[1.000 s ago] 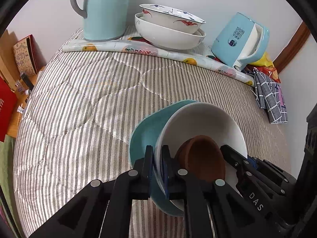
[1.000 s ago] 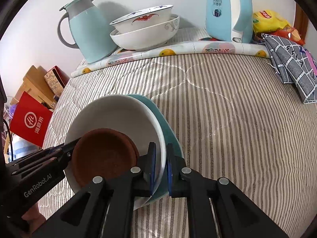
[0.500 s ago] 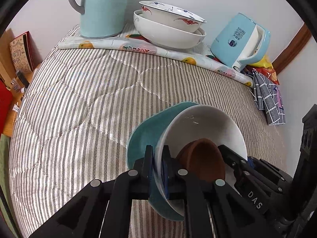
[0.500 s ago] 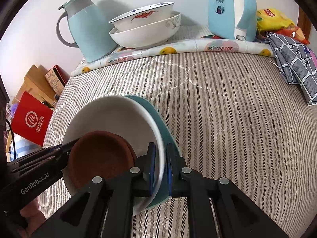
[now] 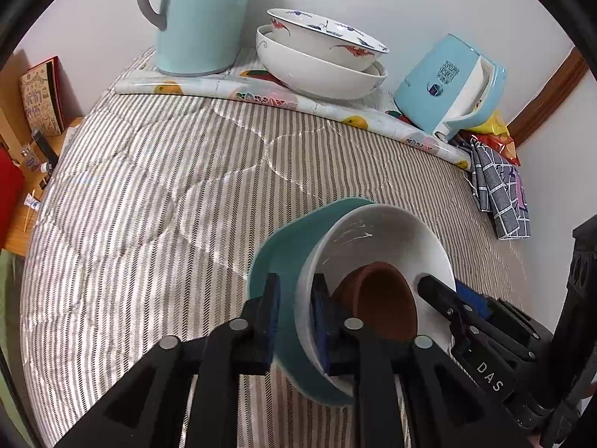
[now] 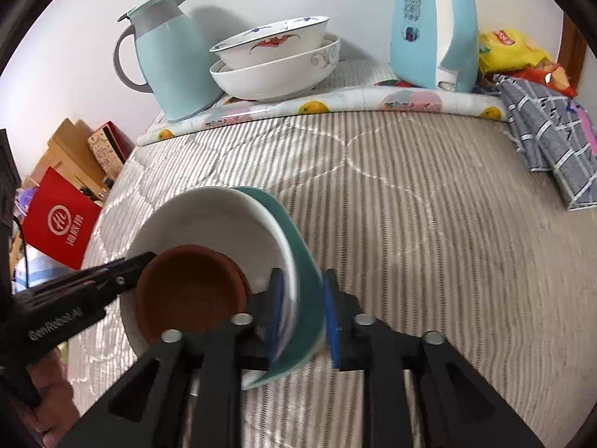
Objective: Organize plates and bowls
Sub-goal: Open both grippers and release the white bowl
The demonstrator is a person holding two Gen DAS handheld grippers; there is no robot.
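Observation:
A teal plate (image 5: 276, 254) carries a white bowl (image 5: 391, 235) with a small brown dish (image 5: 384, 298) inside. The stack sits tilted, low over the striped quilt (image 5: 149, 186). My left gripper (image 5: 294, 283) straddles its left rim, and its jaws are opening with a gap at the pads. In the right wrist view my right gripper (image 6: 300, 280) straddles the teal plate (image 6: 294, 246) and white bowl (image 6: 209, 220) at their right rim. Its jaws are opening too, and the rim there is blurred. Two larger patterned bowls (image 5: 317, 59) stand nested at the back.
A pale blue thermos jug (image 5: 201, 18) and a blue kettle (image 5: 447, 86) flank the nested bowls on a fruit-print mat (image 5: 261, 93). A checked cloth (image 5: 500, 194) and snack packets (image 6: 515, 48) lie at the right. A red box (image 6: 59, 220) stands beyond the quilt's left edge.
Both grippers' jaws have spread apart from the stack's rims, which they had clamped before. The stack has barely shifted, and its rim now looks blurred in the right wrist view.

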